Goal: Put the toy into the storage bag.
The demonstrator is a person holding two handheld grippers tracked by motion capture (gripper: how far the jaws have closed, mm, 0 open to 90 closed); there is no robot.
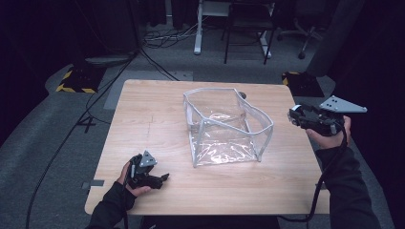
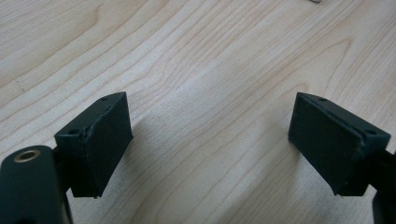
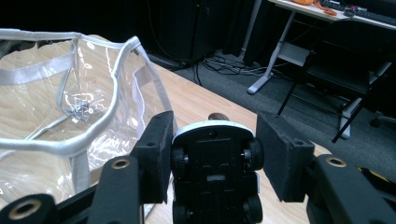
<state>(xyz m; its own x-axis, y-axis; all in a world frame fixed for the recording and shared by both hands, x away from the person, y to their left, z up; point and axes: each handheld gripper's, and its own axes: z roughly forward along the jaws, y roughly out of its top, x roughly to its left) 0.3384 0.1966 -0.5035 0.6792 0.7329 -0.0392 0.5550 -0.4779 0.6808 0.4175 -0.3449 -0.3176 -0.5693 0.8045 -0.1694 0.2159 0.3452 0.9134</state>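
- The tabletop (image 1: 143, 124) carries our work; most of its wood lies bare, which leaves us room to move on either side.
- The clear bag (image 1: 224, 126) stands near the middle of the tabletop, a little toward the far edge and the right edge. Its white-trimmed mouth gapes upward, so we judge it is set there to take things dropped in from above.
- Our right gripper (image 1: 305, 117) hangs above the right edge, beside the bag and clear of the wood. Its jaws are clamped on the toy car (image 3: 214, 163), pads pressed to the car's sides with its underside and wheels facing the camera. We hold it by the flanks so it cannot roll out, and high enough, we think, to pass over the bag's rim.
- Our left gripper (image 1: 150, 179) rests near the near left corner, jaws spread wide with nothing between them but bare wood. We judge it is parked out of the way.
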